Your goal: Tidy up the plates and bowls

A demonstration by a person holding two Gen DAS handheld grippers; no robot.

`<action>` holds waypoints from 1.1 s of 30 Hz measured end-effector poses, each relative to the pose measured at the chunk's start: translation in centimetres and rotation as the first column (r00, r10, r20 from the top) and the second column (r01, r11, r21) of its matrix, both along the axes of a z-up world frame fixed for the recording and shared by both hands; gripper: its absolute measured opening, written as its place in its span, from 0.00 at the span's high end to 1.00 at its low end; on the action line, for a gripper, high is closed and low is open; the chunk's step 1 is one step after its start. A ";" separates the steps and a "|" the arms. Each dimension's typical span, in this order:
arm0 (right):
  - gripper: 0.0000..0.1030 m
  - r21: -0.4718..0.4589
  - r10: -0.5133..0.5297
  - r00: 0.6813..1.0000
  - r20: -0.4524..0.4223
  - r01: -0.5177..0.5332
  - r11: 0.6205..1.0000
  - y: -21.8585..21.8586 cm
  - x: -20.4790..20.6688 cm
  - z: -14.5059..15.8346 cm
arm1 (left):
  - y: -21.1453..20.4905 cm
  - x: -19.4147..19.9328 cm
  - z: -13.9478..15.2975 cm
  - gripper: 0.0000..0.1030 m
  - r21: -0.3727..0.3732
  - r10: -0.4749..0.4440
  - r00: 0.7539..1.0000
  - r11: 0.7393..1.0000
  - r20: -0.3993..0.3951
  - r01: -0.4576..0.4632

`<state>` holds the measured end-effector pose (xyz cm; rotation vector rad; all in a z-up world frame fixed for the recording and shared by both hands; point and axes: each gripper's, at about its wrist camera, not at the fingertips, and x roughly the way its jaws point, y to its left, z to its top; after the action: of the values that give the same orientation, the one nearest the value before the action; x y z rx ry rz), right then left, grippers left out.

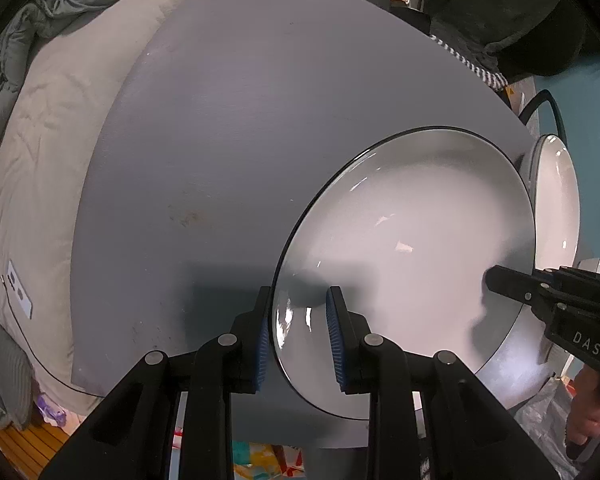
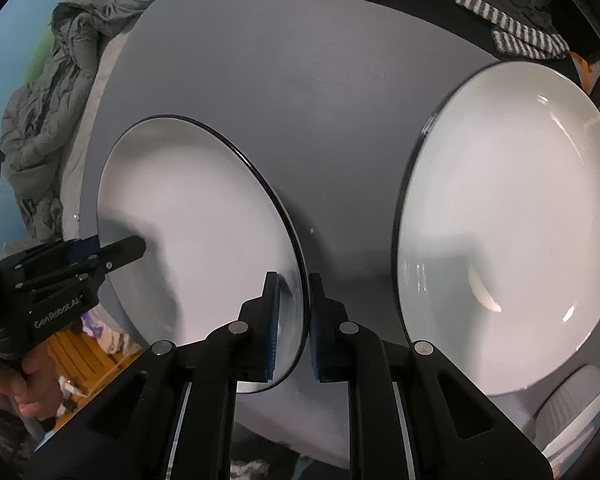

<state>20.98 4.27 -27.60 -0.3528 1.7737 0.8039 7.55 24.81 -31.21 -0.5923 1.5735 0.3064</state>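
Note:
A white plate (image 1: 412,240) with a dark rim is over the near part of the grey table (image 1: 220,140), its near edge past the table's edge. My left gripper (image 1: 298,320) straddles its left rim, pads on either side, shut on it. In the right wrist view the same plate (image 2: 196,220) has my right gripper (image 2: 294,312) shut on its right rim, and the left gripper (image 2: 136,246) reaches over the opposite rim. The right gripper (image 1: 490,280) shows at the far rim in the left wrist view. A second white plate (image 2: 508,220) lies to the right on the table (image 2: 320,100).
Pale and grey bedding (image 1: 40,140) borders the table's left side. A striped cloth (image 2: 512,32) lies at the far right corner. A black cable (image 1: 552,108) runs past the second plate (image 1: 556,200). A grey container (image 2: 580,400) sits at the lower right. A hand (image 2: 20,392) holds each gripper.

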 end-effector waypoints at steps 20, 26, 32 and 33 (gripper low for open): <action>0.87 0.023 -0.099 0.995 -0.002 0.099 0.995 -4.9 2.4 3.6 | -5.6 6.2 4.1 0.75 -0.001 -0.132 0.987 0.991 0.089 0.133; 0.87 0.028 -0.163 0.987 -0.008 0.163 0.986 -7.5 4.2 4.0 | -7.8 9.3 4.8 0.75 0.009 -0.191 0.976 0.982 0.105 0.191; 0.87 0.025 -0.216 0.976 0.002 0.216 0.976 -10.0 6.0 4.3 | -10.1 11.8 4.8 0.75 0.008 -0.249 0.962 0.968 0.113 0.250; 0.87 0.024 -0.221 0.975 0.004 0.221 0.975 -10.4 6.2 4.4 | -10.6 12.5 4.6 0.75 0.007 -0.257 0.960 0.966 0.113 0.258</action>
<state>27.22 -6.15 -23.24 -0.1383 1.7593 0.6633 20.04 14.23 -26.57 -0.3971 1.5221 0.0691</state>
